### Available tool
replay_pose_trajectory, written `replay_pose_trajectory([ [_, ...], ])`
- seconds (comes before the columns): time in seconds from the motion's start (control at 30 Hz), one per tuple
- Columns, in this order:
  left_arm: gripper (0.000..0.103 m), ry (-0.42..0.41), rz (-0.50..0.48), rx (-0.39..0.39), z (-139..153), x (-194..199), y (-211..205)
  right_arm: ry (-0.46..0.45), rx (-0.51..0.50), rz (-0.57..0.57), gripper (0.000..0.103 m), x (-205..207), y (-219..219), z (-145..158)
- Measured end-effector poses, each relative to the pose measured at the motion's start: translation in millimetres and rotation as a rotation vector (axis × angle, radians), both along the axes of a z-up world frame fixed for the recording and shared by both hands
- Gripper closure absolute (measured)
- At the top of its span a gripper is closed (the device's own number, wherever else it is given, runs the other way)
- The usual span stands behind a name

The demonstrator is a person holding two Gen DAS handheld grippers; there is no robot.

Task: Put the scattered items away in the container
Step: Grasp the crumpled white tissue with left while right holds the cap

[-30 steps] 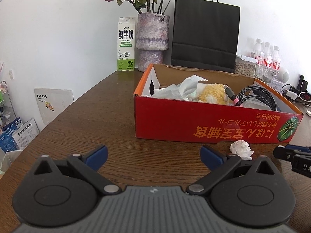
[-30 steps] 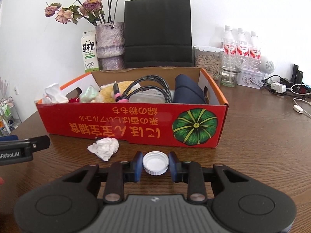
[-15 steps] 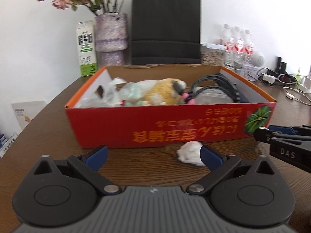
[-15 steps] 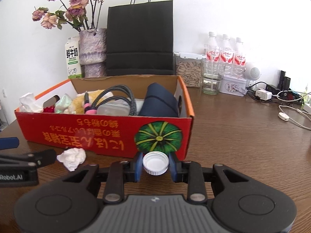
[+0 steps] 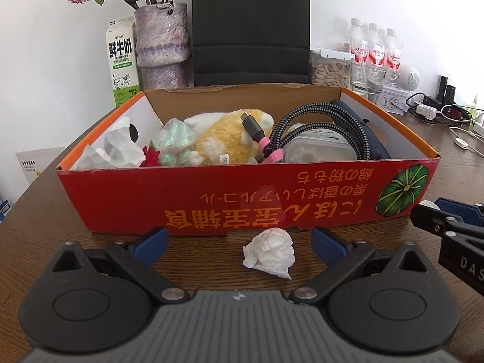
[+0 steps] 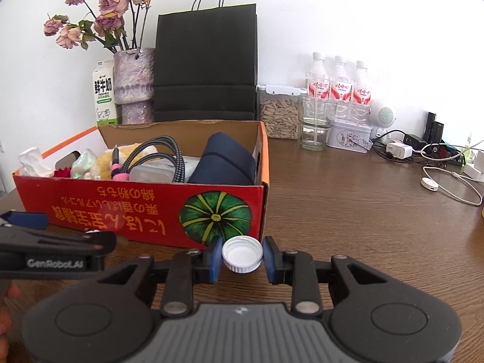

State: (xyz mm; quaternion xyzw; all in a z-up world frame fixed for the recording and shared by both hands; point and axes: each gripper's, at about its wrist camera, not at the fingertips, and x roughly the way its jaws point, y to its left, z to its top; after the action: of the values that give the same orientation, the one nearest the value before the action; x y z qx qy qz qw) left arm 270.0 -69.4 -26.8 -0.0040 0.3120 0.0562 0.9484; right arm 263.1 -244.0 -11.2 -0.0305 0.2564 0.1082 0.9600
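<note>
A red cardboard box (image 5: 211,205) (image 6: 121,208) holds a yellow plush toy (image 5: 230,142), a braided cable (image 5: 326,121), a clear plastic case, tissues and a dark blue pouch (image 6: 224,163). A crumpled white tissue (image 5: 270,252) lies on the table just in front of the box, between the open fingers of my left gripper (image 5: 240,243). My right gripper (image 6: 242,257) is shut on a white bottle cap (image 6: 242,254), held near the box's front right corner. The right gripper shows at the right edge of the left wrist view (image 5: 447,224).
Behind the box stand a milk carton (image 5: 122,60), a vase of dried roses (image 5: 161,42), a black paper bag (image 6: 205,63), a seed jar, a glass (image 6: 316,127) and three water bottles (image 6: 338,84). Chargers and cables (image 6: 438,163) lie at the right.
My left gripper has swung right until the tissue sits between its open fingers. My right gripper has moved right along the box front, still holding the cap.
</note>
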Motion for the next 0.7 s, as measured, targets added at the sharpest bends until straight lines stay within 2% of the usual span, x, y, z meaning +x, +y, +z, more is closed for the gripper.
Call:
replay_pose_trajectory([
  [0.13,0.005,0.028,0.035,-0.007,-2.9,3.8,2.2,0.001,0.004,0.006,0.075,-2.9,1.7,0.3],
  [0.23,0.016,0.045,0.029,-0.027,-4.6,5.8,4.4,0.000,0.005,0.007,0.075,-3.9,2.3,0.3],
  [0.27,0.023,0.041,0.024,-0.026,-4.6,5.2,3.6,-0.001,0.005,0.007,0.075,-4.0,2.4,0.3],
  [0.33,0.047,0.026,0.003,-0.028,-2.8,1.9,2.3,-0.002,0.006,0.004,0.075,-4.3,2.1,0.3],
  [0.37,0.068,0.019,-0.006,-0.035,-2.0,-0.1,2.5,-0.001,0.008,0.002,0.075,-4.1,1.7,0.2],
  [0.4,0.078,0.016,-0.017,-0.046,-1.4,-1.9,3.4,0.000,0.011,0.000,0.075,-4.0,1.3,0.2],
  [0.53,0.078,0.005,-0.028,-0.100,-0.3,-6.9,12.0,0.001,0.019,-0.005,0.075,-4.3,-0.2,0.3],
  [0.7,0.078,-0.003,-0.022,-0.108,0.1,-10.4,15.6,-0.009,0.019,-0.003,0.075,-6.0,0.4,0.6],
])
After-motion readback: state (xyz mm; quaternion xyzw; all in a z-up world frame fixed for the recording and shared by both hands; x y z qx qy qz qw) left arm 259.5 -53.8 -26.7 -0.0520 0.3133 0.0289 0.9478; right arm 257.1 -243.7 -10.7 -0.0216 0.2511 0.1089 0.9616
